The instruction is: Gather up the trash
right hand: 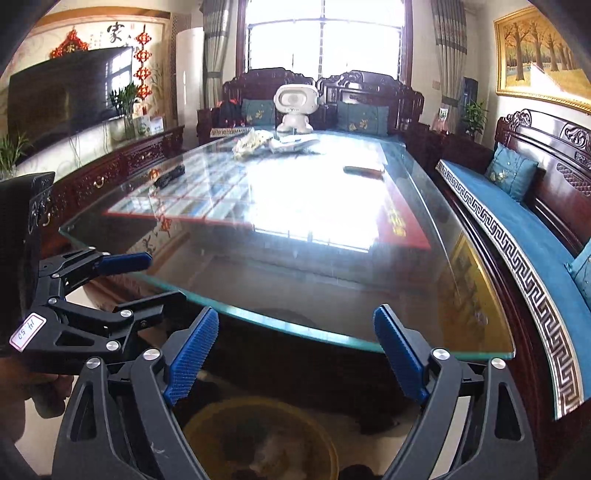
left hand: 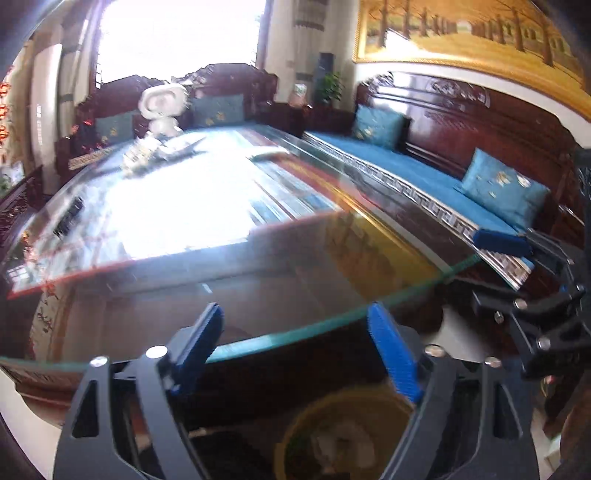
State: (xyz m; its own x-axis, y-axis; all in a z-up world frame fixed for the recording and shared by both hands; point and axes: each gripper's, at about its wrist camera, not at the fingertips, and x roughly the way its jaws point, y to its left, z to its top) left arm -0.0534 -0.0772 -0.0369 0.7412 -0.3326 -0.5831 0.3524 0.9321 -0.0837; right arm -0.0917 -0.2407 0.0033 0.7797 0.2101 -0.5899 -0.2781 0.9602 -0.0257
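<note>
Both grippers are spread wide with nothing in them, left gripper (left hand: pixel 295 347) and right gripper (right hand: pixel 295 350), hovering past the near edge of the glass bench (right hand: pixel 295 258). A yellow bin (right hand: pixel 258 439) with trash sits on the floor right under them. Only the right view shows the TV (right hand: pixel 66 99); the left view is blurrier and catches more of the painting (left hand: pixel 472 33). A crumpled wrapper (right hand: pixel 251 142) lies at the bench's far end by the white robot toy (right hand: pixel 294 109).

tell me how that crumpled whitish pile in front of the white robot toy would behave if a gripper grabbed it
The crumpled pile looks like loose wrappers or paper, so it is probably light and floppy, and may collapse under the pads. On the smooth glass table it could slide away if pushed. Loose bits might drop off when lifted. It is too small to tell more.
</note>
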